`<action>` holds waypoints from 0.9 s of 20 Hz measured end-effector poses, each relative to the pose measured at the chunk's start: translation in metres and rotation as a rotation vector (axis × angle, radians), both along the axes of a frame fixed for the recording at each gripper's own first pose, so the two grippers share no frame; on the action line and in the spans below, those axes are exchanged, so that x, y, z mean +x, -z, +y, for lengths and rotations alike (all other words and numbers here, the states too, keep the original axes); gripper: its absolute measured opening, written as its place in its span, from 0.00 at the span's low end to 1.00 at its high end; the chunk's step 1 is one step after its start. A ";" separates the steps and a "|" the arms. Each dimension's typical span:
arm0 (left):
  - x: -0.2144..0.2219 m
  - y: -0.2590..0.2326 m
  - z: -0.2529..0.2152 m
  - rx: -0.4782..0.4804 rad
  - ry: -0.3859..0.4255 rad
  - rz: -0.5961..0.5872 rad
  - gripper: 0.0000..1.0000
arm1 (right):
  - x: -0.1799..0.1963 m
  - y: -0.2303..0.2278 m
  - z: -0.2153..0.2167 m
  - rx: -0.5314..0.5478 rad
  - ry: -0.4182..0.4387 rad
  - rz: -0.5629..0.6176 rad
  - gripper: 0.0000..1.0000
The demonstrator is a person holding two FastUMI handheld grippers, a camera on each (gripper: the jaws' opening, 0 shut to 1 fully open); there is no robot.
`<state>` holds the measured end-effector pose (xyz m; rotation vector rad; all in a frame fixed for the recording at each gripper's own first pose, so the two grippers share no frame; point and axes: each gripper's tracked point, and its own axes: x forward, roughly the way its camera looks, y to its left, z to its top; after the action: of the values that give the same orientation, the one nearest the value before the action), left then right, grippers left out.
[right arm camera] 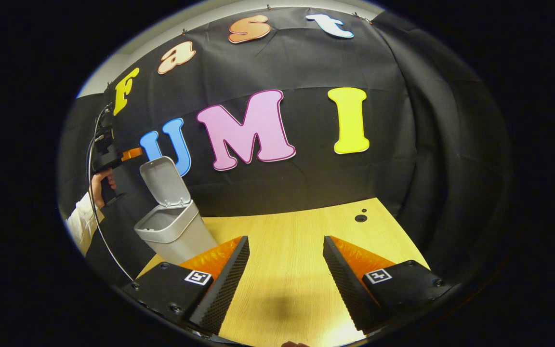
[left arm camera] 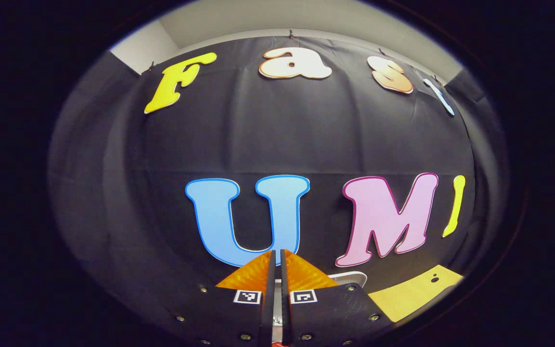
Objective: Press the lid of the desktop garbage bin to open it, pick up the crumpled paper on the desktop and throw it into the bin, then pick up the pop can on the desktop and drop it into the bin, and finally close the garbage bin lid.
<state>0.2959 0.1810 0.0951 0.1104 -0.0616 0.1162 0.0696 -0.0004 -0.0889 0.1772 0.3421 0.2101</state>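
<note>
The grey desktop bin [right arm camera: 177, 232] stands at the table's left side with its lid [right arm camera: 164, 181] swung up and the inside open to view. A hand [right arm camera: 99, 185] holds my left gripper [right arm camera: 130, 154] in the air just left of the raised lid's top edge. In the left gripper view, my left gripper [left arm camera: 277, 251] is shut with nothing between its fingers, and a white edge of the lid [left arm camera: 350, 276] peeks out behind them. My right gripper [right arm camera: 285, 241] hangs open over the bare wooden table [right arm camera: 297, 226], right of the bin, holding nothing.
The wooden tabletop [left arm camera: 417, 291] runs to the black cloth wall behind. Two small dark holes [right arm camera: 360, 218] sit near its far right corner. A cable [right arm camera: 95, 217] hangs from the left gripper past a white sleeve [right arm camera: 79, 222].
</note>
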 end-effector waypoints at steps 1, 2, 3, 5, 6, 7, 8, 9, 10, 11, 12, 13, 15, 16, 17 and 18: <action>0.008 0.003 -0.006 -0.002 0.016 0.012 0.08 | -0.001 0.000 -0.002 -0.002 0.003 0.000 0.99; 0.016 0.010 -0.012 -0.018 0.036 0.032 0.07 | -0.001 0.001 -0.003 0.000 0.006 0.002 0.99; 0.027 0.019 -0.014 -0.037 0.042 0.063 0.08 | -0.002 0.003 -0.005 0.005 0.011 0.007 0.99; 0.042 0.039 -0.009 -0.076 0.039 0.116 0.07 | -0.003 0.003 -0.009 0.014 0.022 0.009 0.99; 0.046 0.045 -0.007 -0.083 0.036 0.140 0.08 | -0.004 0.003 -0.010 0.015 0.027 0.010 0.99; 0.050 0.042 -0.005 -0.073 0.040 0.128 0.07 | -0.006 0.004 -0.012 0.011 0.034 0.011 0.99; 0.050 0.045 -0.008 -0.066 0.047 0.136 0.08 | -0.006 0.006 -0.015 0.008 0.039 0.012 0.99; 0.047 0.047 -0.007 -0.057 0.041 0.157 0.07 | -0.006 0.006 -0.017 0.010 0.042 0.016 0.99; 0.045 0.045 -0.008 -0.053 0.044 0.162 0.08 | -0.007 0.007 -0.016 0.012 0.044 0.020 0.99; 0.042 0.047 -0.010 -0.058 0.044 0.178 0.08 | -0.006 0.007 -0.016 0.015 0.044 0.024 0.99; 0.037 0.049 -0.011 -0.072 0.047 0.187 0.08 | -0.006 0.008 -0.015 0.015 0.042 0.025 0.99; 0.030 0.051 -0.012 -0.092 0.053 0.201 0.08 | -0.005 0.007 -0.014 0.013 0.039 0.024 0.99; 0.012 0.056 -0.015 -0.132 0.072 0.220 0.08 | -0.002 0.006 -0.011 0.004 0.033 0.017 0.99; 0.003 0.061 -0.016 -0.141 0.080 0.230 0.08 | 0.000 0.004 -0.009 0.002 0.028 0.013 0.99; -0.008 0.066 -0.018 -0.143 0.085 0.240 0.08 | 0.001 0.004 -0.006 0.000 0.020 0.012 0.99; -0.019 0.072 -0.019 -0.136 0.085 0.248 0.08 | 0.003 0.003 -0.003 -0.002 0.013 0.010 0.99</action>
<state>0.2766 0.1621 0.0232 -0.0143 0.1885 0.0210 0.0724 -0.0039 -0.0917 0.1782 0.3507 0.1961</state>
